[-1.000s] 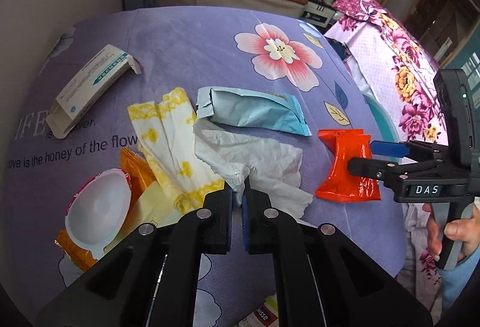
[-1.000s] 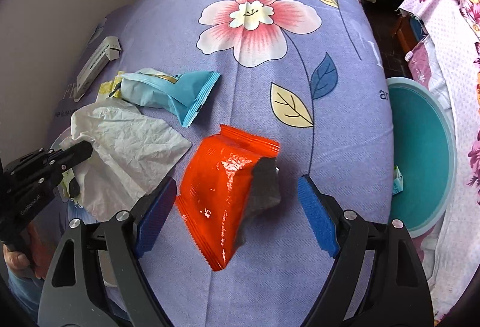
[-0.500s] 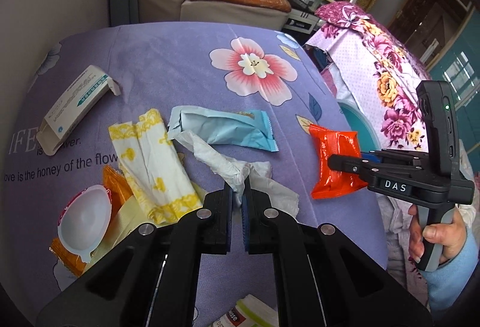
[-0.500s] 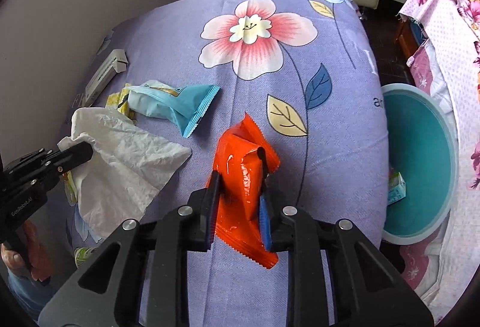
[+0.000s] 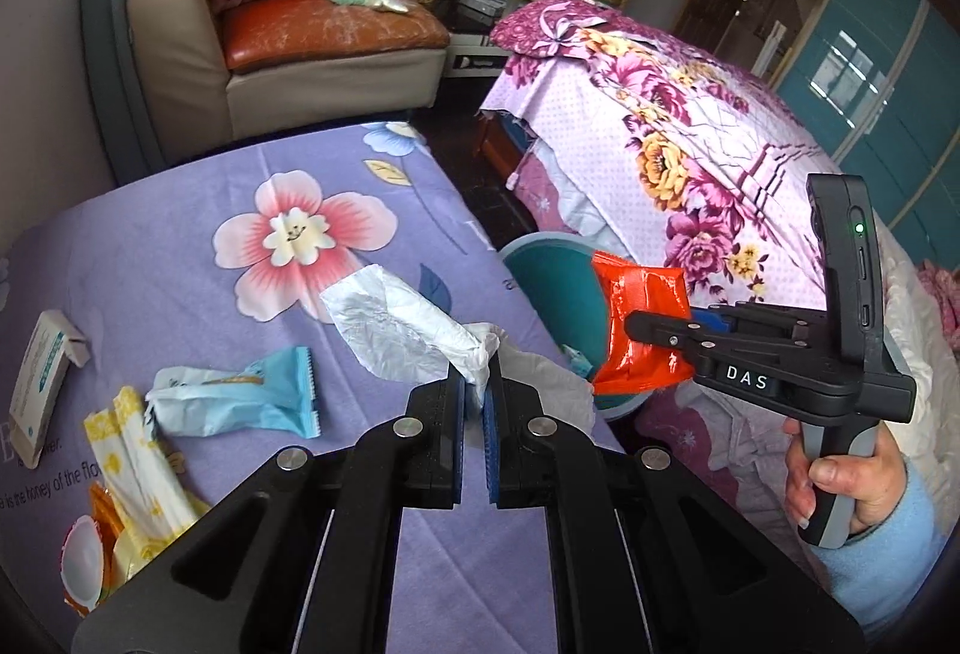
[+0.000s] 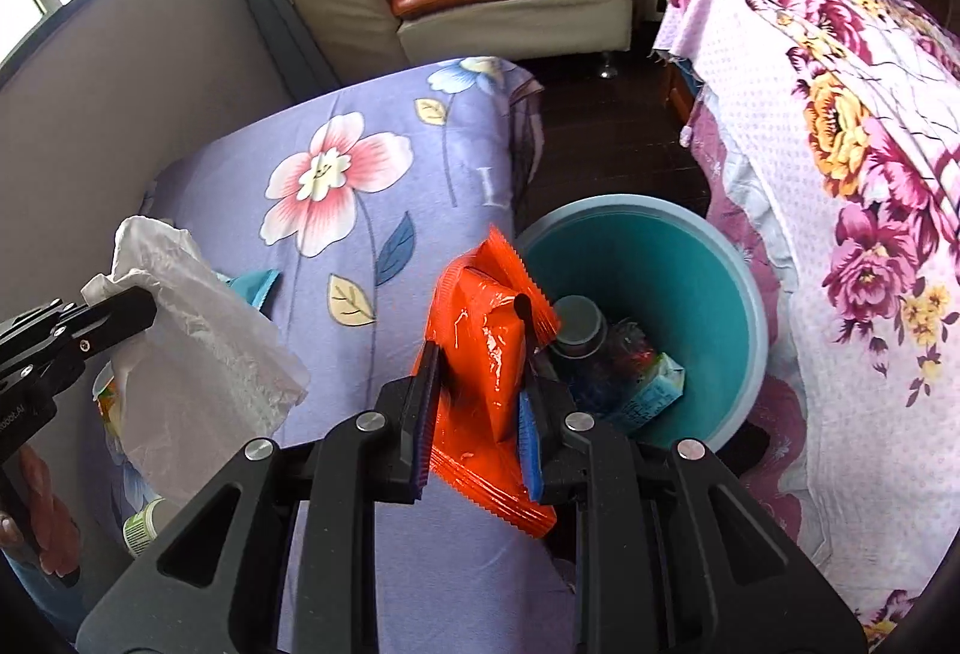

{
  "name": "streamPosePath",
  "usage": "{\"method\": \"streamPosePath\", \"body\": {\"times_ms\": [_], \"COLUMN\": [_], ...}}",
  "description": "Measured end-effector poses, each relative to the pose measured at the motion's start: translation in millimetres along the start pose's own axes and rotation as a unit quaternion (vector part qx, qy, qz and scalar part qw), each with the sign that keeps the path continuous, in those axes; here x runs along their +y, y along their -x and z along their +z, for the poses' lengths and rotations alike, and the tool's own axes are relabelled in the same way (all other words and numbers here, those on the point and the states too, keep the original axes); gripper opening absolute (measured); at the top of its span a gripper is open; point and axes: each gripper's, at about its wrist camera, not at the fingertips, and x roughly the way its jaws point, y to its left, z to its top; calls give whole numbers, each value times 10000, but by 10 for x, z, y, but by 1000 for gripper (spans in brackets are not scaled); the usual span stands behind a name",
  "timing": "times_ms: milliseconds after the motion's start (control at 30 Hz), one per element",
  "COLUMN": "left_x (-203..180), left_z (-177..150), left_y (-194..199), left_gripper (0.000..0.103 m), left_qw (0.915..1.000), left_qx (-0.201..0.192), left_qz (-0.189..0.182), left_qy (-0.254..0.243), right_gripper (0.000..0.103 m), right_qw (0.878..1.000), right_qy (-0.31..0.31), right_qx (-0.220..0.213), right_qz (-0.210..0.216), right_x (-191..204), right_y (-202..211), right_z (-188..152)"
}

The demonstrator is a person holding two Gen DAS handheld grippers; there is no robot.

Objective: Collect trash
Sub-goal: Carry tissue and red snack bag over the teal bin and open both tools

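Orange foil wrapper (image 6: 480,348) sits clamped in our right tool (image 6: 477,414), held over the teal bin (image 6: 744,306) for dropping — our left tool (image 5: 476,396) pinches the crumpled white tissue (image 5: 396,324) (lifted off the surface (image 5: 180,246)) beside it.

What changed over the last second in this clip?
The right hand-held gripper closed on the orange wrapper and lifted it toward the teal bin. The left hand-held gripper, shut throughout, raised the white tissue. The blue wrapper and small box stayed put.
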Motion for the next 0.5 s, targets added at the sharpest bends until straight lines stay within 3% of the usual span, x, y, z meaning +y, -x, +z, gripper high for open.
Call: {"method": "streamPosePath", "body": {"times_ms": [233, 500], "left_x": [-586, -886], "left_z": [232, 265], "left_y": [-485, -1085], "left_gripper": [6, 6], "left_qw": [9989, 9965], "left_qx": [137, 554], "left_qz": [-242, -216], "left_qy": [-387, -586], "right_gripper": [22, 22], "right_qw": [9988, 9975], "right_qy": [-310, -551], "right_qx": [-199, -138], "right_qz": [-310, -423], "right_x": [-598, -996], "right_y": [173, 89], "right_z": [4, -27]}}
